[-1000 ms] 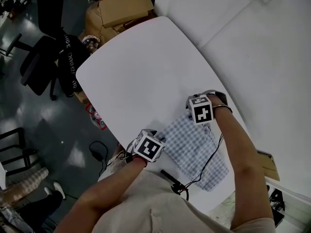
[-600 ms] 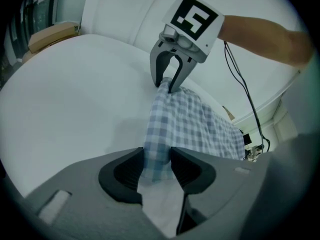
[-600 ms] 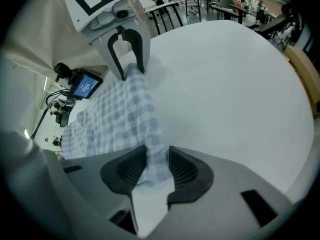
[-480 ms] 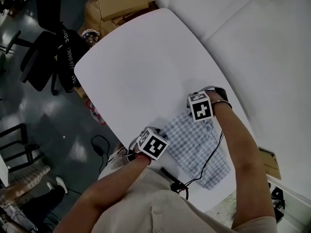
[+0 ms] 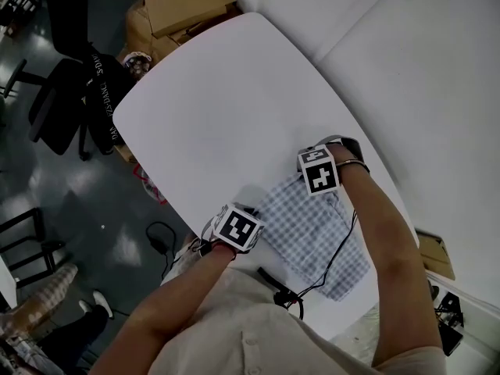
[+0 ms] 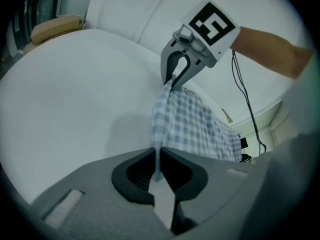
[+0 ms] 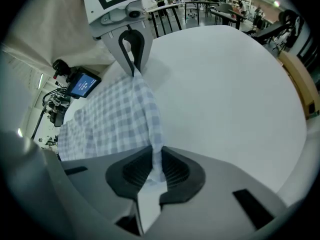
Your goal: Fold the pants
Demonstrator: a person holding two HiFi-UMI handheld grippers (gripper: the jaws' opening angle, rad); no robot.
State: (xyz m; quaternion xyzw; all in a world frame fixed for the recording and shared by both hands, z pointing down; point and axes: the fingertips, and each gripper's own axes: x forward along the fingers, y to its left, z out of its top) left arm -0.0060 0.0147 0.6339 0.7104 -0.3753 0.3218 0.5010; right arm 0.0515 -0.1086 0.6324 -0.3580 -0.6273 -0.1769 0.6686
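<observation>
My left gripper and right gripper have just been closing. Each now pinches the far edge of the checked pants, which lie on the desk's near edge. With the grasp made, I reckon the next move is to lift both corners evenly, keeping the edge taut.

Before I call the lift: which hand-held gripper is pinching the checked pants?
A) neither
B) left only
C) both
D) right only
C: the left hand-held gripper and the right hand-held gripper have both just closed their jaws on an edge of the pants, with cloth pinched between each pair.
</observation>
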